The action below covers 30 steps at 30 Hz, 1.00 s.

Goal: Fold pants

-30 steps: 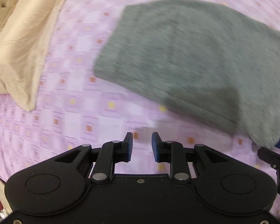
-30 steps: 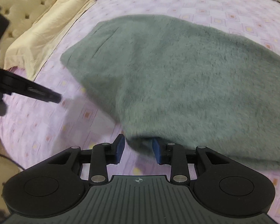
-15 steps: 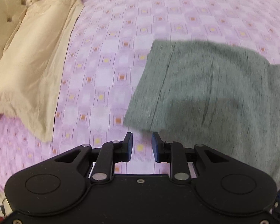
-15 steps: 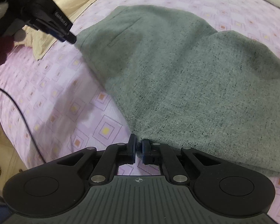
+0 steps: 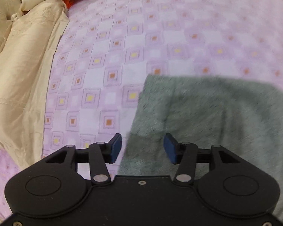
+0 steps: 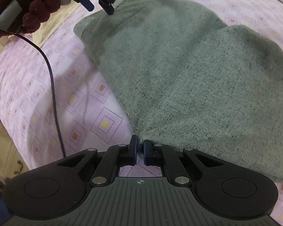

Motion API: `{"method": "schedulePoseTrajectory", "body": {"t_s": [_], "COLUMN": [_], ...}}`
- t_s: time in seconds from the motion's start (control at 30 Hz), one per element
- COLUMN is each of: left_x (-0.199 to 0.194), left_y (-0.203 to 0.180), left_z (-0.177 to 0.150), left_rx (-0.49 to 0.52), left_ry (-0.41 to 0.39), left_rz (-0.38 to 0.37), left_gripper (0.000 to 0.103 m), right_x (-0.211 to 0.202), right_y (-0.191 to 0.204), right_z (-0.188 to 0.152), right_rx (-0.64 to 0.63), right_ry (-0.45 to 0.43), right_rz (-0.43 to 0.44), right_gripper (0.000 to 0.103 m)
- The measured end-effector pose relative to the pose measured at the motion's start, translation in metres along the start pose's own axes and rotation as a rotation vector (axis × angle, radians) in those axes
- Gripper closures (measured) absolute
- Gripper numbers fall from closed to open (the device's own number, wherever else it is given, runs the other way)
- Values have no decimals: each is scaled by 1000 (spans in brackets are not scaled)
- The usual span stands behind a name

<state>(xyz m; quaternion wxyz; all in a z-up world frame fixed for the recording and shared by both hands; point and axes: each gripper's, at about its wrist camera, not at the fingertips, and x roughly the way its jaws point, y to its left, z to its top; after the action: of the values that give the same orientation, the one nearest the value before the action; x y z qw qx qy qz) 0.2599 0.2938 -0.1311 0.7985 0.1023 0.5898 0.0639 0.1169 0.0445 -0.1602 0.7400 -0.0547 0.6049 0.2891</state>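
Grey-green pants (image 6: pixel 188 71) lie folded on a lilac checked bedsheet (image 6: pixel 52 98). My right gripper (image 6: pixel 139 149) is shut on the pants' near edge, with cloth pinched between its blue pads. In the left wrist view the pants (image 5: pixel 217 124) fill the lower right. My left gripper (image 5: pixel 142 147) hovers over their left edge with its jaws opening; the edge runs between the pads, which do not press on it. The right wrist view shows the left gripper (image 6: pixel 101 4) at the pants' far corner, held by a hand in a dark red knitted sleeve (image 6: pixel 26 13).
A cream quilt (image 5: pixel 22 75) lies along the left side of the bed, against a tufted beige headboard (image 5: pixel 0 17). A black cable (image 6: pixel 52 86) hangs across the sheet near the bed's left edge. Bare sheet (image 5: pixel 160 37) stretches beyond the pants.
My right gripper closed on the pants' near edge. My left gripper travelled across the sheet to the pants' far corner and its jaws spread wider.
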Motion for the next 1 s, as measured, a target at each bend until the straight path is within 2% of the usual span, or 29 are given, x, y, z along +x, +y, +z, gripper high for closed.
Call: {"method": "schedulePoseTrajectory", "body": {"t_s": [0.07,0.13,0.3,0.37,0.4,0.5,0.63,0.67,0.7,0.73,0.77,0.83,0.87,0.93,1.0], "left_x": [9,9,7,9,11,16,28,36,49,49,42,27,18,-2,-21], "left_y": [0,-1,-5,-6,-5,6,29,41,53,59,58,52,48,45,58], "left_z": [-5,-9,-18,-20,-19,-15,-11,-9,-8,-10,-10,-15,-18,-25,-36], "left_rx": [17,28,81,97,90,29,-108,-179,-264,-304,-283,-232,-229,-247,-326], "left_ry": [14,-14,-75,-91,-92,-69,13,77,178,179,154,101,84,64,61], "left_rz": [17,41,66,95,102,54,-83,-181,-340,-370,-354,-402,-377,-326,-306], "left_gripper": [26,20,15,2,1,0,0,4,8,15,35,59,70,74,75], "right_x": [2,4,4,4,5,5,6,6,6,8,7,6,6,2,-4], "right_y": [-3,-6,-15,-17,-18,-22,-24,-24,-25,-24,-24,-25,-25,-24,-21], "right_z": [2,5,6,7,8,12,12,12,13,12,11,11,11,13,14], "right_rx": [3,16,31,41,41,43,34,36,37,40,44,53,55,44,24], "right_ry": [12,17,28,35,39,48,62,64,64,64,62,62,61,59,46], "right_rz": [8,21,49,57,60,69,88,89,90,90,91,92,92,86,80], "right_gripper": [97,97,96,96,96,96,96,96,96,96,96,95,95,95,95]}}
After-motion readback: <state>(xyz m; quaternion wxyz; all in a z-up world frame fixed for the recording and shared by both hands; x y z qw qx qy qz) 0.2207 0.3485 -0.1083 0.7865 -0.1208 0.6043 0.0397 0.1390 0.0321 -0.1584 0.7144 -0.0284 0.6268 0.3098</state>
